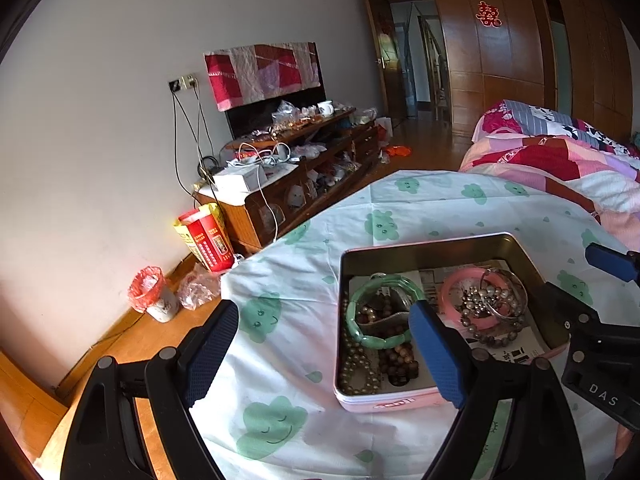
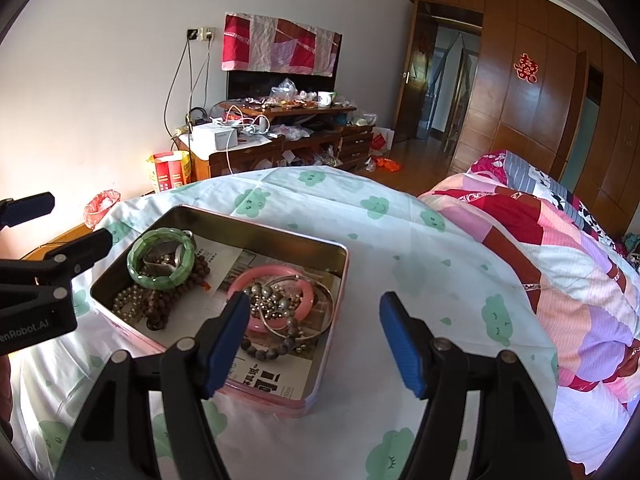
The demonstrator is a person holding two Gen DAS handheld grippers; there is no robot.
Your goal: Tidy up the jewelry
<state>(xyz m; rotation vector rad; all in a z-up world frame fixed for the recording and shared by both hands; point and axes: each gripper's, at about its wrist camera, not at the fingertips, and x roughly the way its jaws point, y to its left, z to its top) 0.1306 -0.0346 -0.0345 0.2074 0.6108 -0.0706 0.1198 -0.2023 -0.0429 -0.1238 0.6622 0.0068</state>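
So all the jewelry sits inside the pink tin [image 2: 320,376] on the bed: green bracelet [image 2: 160,258] over brown beads at one end, pink bangle [image 2: 272,280] with silver bits at the other. Left gripper [image 1: 324,354] and right gripper [image 2: 316,340] both gape, holding nothing. Could be sorted already, or waiting.

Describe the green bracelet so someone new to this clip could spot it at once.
On the bed's cloud-print sheet sits an open pink tin lined with newspaper. The green bracelet lies in the tin's half nearer the left gripper, atop brown bead strands. It alone is green, built of flat jade-like segments; the neighbouring pink bangle is a smooth ring.
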